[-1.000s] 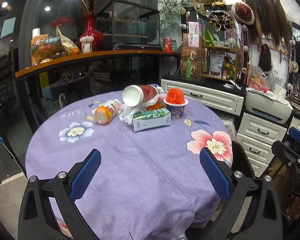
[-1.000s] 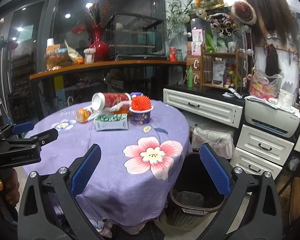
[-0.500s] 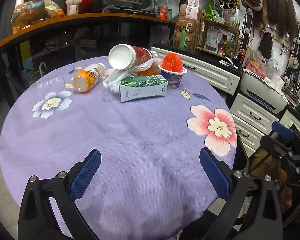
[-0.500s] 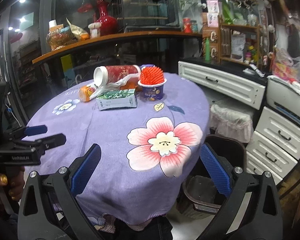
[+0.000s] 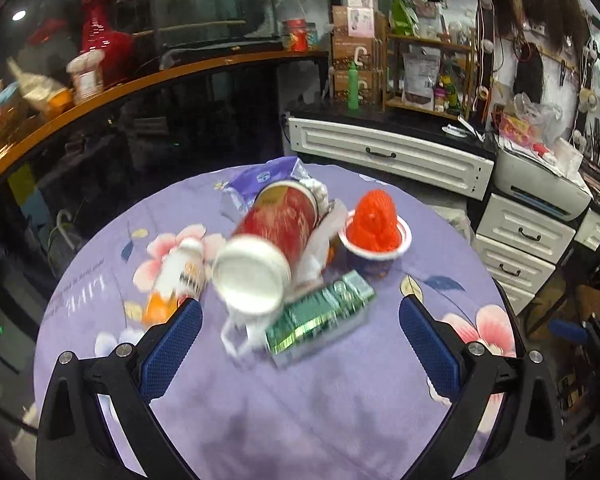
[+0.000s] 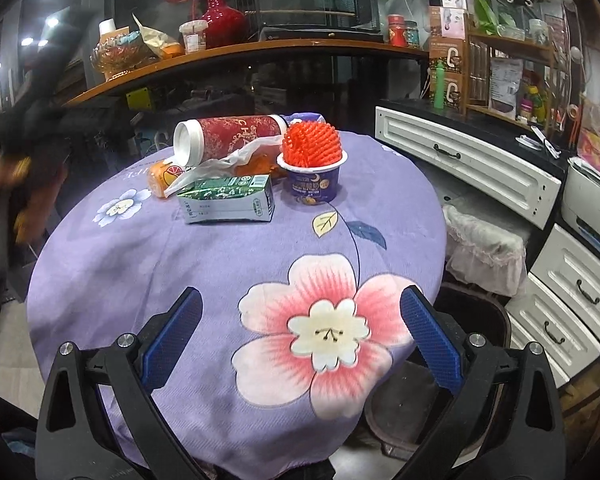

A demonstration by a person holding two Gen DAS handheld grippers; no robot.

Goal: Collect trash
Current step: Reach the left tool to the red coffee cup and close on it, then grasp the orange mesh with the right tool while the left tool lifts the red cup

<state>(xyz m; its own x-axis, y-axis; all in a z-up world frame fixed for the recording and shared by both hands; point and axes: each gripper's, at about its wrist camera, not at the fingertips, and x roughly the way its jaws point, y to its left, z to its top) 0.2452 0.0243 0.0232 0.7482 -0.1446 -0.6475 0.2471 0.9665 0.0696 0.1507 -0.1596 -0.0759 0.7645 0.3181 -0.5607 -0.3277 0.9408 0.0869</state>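
A pile of trash lies on the round purple floral table [image 5: 340, 400] [image 6: 220, 280]: a red canister with a white lid [image 5: 268, 248] [image 6: 228, 136] on its side, a green carton [image 5: 320, 316] [image 6: 228, 200], an orange bottle [image 5: 176, 280] [image 6: 162, 174], a white plastic bag [image 5: 320, 248] [image 6: 228, 162], and a purple cup holding a red spiky thing [image 5: 374, 232] [image 6: 314, 164]. My left gripper [image 5: 300, 352] is open and empty, just short of the canister and carton. My right gripper [image 6: 300, 340] is open and empty over the table's near edge.
A dark bin [image 6: 440, 380] stands on the floor beside the table, below my right gripper. White drawers [image 6: 560, 292] and a printer [image 5: 540, 184] line the right wall. A wooden counter [image 6: 240, 52] runs behind the table. The left gripper's blurred body [image 6: 32, 120] shows at the left.
My left gripper has moved forward over the table and now sits close to the trash pile. My right gripper has moved closer to the table.
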